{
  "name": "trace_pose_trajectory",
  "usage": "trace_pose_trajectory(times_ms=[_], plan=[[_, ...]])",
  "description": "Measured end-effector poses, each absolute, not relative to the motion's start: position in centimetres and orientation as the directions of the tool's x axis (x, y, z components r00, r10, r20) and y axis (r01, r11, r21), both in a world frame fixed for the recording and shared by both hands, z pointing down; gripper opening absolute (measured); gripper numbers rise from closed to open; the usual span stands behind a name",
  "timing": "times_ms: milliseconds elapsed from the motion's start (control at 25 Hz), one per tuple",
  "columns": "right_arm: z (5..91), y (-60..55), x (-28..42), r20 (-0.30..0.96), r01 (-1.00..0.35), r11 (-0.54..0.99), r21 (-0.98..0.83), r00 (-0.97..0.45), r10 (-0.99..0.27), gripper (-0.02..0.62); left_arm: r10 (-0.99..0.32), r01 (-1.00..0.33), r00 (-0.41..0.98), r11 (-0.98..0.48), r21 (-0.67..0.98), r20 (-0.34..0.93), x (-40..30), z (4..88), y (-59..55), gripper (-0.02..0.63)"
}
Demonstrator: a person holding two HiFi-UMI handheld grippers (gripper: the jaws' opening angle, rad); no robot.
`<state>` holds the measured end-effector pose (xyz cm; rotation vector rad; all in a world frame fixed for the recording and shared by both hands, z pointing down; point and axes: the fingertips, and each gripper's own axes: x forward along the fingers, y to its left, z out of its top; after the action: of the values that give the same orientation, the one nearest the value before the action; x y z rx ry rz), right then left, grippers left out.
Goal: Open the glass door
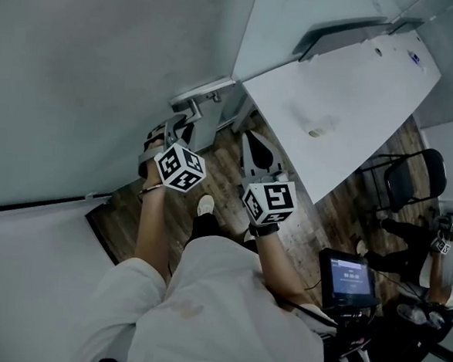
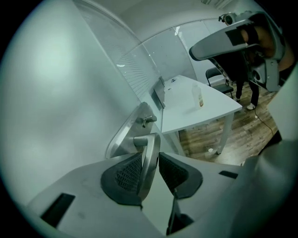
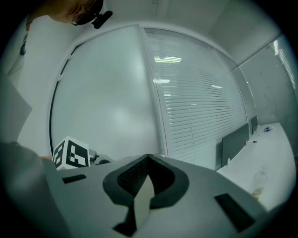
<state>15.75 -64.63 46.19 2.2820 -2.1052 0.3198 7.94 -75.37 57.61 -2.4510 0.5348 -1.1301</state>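
The person is standing right at the glass door (image 1: 79, 73), a frosted pane filling the left of the head view, with a wooden floor (image 1: 226, 180) underfoot. The door's metal handle (image 2: 149, 149) is sitting on a long metal plate (image 2: 122, 135) at the door's edge, with a small turn knob (image 2: 148, 120) just above it.

The left gripper (image 2: 152, 162) is clamping that handle. The lever is running down between the two dark ribbed pads, lying flat against the left one and touching the right one near its top, so the claw is standing narrow, closed on the handle. The marker cube (image 1: 179, 168) on this gripper is facing up toward the head camera.

The right gripper (image 3: 148, 161) is hanging beside it, away from the door, pointing at a frosted panel and a wall of blinds (image 3: 200, 111). Its claw is closed, pad against pad, with nothing in it.

A white table (image 1: 348, 107) is standing just beyond the door's edge, with a small bottle (image 2: 200, 96) on it. A dark chair (image 1: 412, 178) is standing past its far corner.
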Motion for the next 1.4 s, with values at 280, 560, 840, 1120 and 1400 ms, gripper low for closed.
trace_pose_trajectory(times_ms=[280,560,840,1120,1400], plan=[[42.5,-58.3,13.5,0.081,-0.995,-0.005,-0.099,-0.003,-0.997,-0.005,-0.526,-0.266,0.568,-0.845,-0.464,0.633,5.0,56.7,-69.8,0.115],[42.8,-46.5,13.8,0.046,-0.986,0.113,-0.122,-0.119,-0.992,-0.006,-0.676,-0.264,0.401,-0.731,-0.629,0.618,2.3,57.0,-64.2,0.126],[46.3,-34.1,17.1,0.092,-0.959,0.193,-0.208,-0.216,-0.972,-0.006,-0.768,-0.271,0.240,-0.640,-0.719,0.594,0.7,59.2,-58.1,0.129],[40.7,-30.1,15.5,-0.007,-0.924,0.323,-0.203,-0.329,-0.944,-0.006,-0.734,-0.254,0.119,-0.673,-0.695,0.668,-5.1,58.9,-49.8,0.141],[41.8,-29.1,11.4,-0.003,-0.876,0.426,-0.225,-0.436,-0.900,-0.005,-0.758,-0.276,0.112,-0.645,-0.713,0.642,-10.5,59.0,-41.8,0.158]])
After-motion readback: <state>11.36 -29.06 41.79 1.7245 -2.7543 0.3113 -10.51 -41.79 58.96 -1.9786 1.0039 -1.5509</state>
